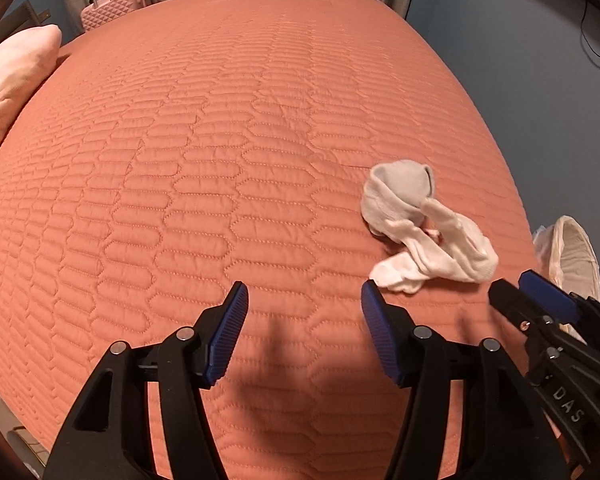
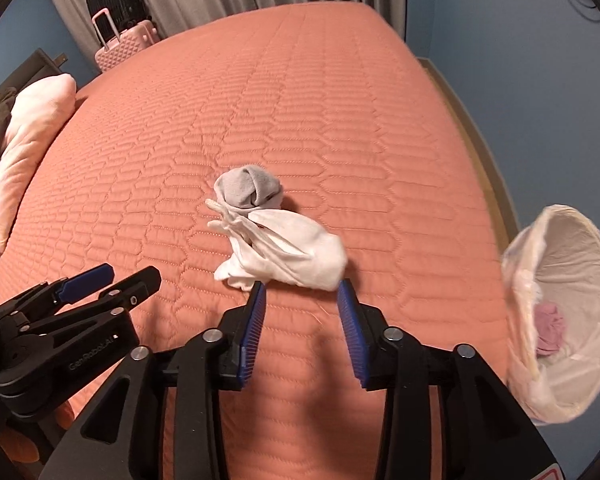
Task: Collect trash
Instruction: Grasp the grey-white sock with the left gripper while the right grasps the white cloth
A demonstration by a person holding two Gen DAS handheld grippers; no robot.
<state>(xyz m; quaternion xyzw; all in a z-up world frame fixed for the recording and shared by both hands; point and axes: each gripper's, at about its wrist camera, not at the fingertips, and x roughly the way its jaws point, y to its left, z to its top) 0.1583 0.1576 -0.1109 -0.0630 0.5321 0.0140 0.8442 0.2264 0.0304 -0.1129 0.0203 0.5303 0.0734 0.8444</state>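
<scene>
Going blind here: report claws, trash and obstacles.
Both claws open, empty: left claw, right claw. Crumpled socks on bed, just ahead of right. Bin beside bed. Path clear.

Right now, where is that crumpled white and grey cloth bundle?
The crumpled white and grey cloth bundle lies on the orange quilted bedspread, just beyond the right gripper, left of the lined bin.
</scene>
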